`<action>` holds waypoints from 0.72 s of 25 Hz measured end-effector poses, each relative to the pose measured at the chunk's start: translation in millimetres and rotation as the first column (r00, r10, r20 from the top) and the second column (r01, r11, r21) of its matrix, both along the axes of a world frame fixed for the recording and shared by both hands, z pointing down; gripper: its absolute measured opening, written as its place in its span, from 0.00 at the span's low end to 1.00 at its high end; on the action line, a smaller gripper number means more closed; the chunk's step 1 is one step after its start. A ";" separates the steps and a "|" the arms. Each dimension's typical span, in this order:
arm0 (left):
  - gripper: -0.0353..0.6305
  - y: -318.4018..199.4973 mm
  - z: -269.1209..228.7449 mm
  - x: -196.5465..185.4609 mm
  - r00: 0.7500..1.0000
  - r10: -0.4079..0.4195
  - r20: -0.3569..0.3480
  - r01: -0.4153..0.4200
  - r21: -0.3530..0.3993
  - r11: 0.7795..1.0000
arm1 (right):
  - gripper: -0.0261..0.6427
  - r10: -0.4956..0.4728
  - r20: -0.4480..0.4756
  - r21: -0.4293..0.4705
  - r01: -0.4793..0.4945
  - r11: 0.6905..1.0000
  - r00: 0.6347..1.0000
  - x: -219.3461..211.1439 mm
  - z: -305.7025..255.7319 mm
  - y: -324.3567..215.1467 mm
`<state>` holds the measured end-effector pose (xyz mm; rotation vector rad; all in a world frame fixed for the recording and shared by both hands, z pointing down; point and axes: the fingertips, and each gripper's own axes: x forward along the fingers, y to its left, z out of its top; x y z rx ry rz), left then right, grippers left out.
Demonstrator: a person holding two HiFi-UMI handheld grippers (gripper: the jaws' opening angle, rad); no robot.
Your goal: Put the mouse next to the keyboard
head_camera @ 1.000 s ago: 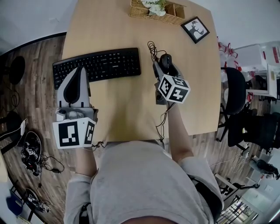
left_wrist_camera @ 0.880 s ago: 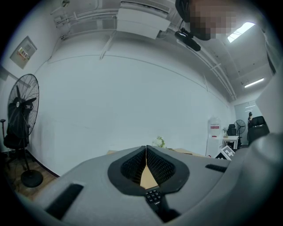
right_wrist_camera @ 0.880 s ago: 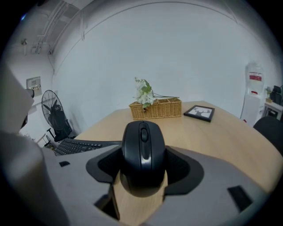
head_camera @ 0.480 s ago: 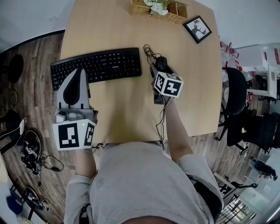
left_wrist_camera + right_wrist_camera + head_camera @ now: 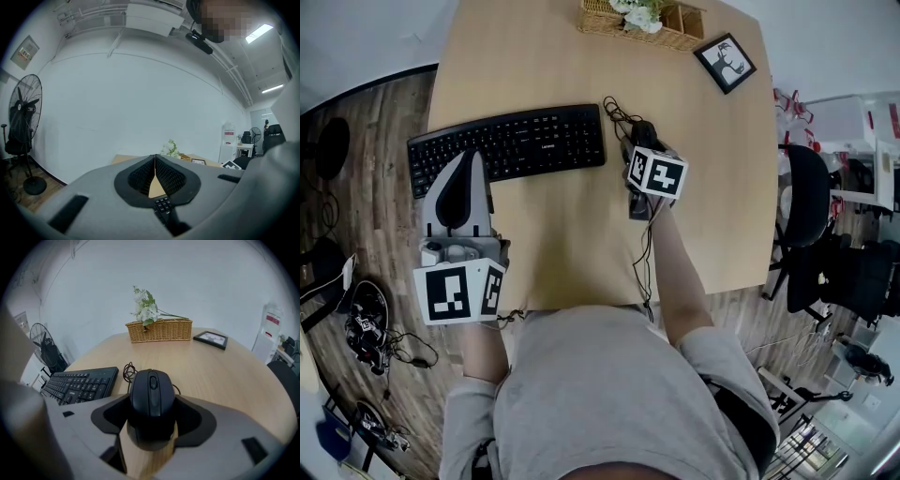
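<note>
Starting over the keyboard's (image 5: 511,142) left part, your left gripper (image 5: 471,155) hangs with its jaws pressed together on nothing. Just off the keyboard's right end, your right gripper (image 5: 151,425) pinches the mouse (image 5: 151,397) by its sides. The coiled cable (image 5: 619,111) bunches beside it. If you release onto that coil, the mouse may sit tilted or get tugged away.
</note>
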<state>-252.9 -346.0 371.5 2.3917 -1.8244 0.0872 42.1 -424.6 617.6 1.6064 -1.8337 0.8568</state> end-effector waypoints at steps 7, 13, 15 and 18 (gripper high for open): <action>0.07 0.3 4.7 -4.4 1.000 -0.008 -0.003 0.008 -0.011 1.000 | 0.44 -0.017 -0.057 -0.037 0.015 0.999 0.998 -0.9 3.2 -5.7; 0.07 1.1 4.6 -5.0 1.000 -0.011 -0.009 0.011 -0.014 1.000 | 0.44 -0.055 -0.054 -0.046 0.053 0.998 0.997 -3.6 1.8 -8.1; 0.07 1.5 4.5 -5.1 1.000 -0.012 -0.009 0.012 -0.013 1.000 | 0.44 -0.059 -0.050 -0.040 0.057 0.998 0.997 -3.4 1.7 -8.0; 0.07 1.1 4.9 -6.5 1.000 -0.015 -0.010 0.015 -0.011 1.000 | 0.44 -0.071 -0.043 -0.029 0.069 0.997 0.997 -5.2 1.6 -8.6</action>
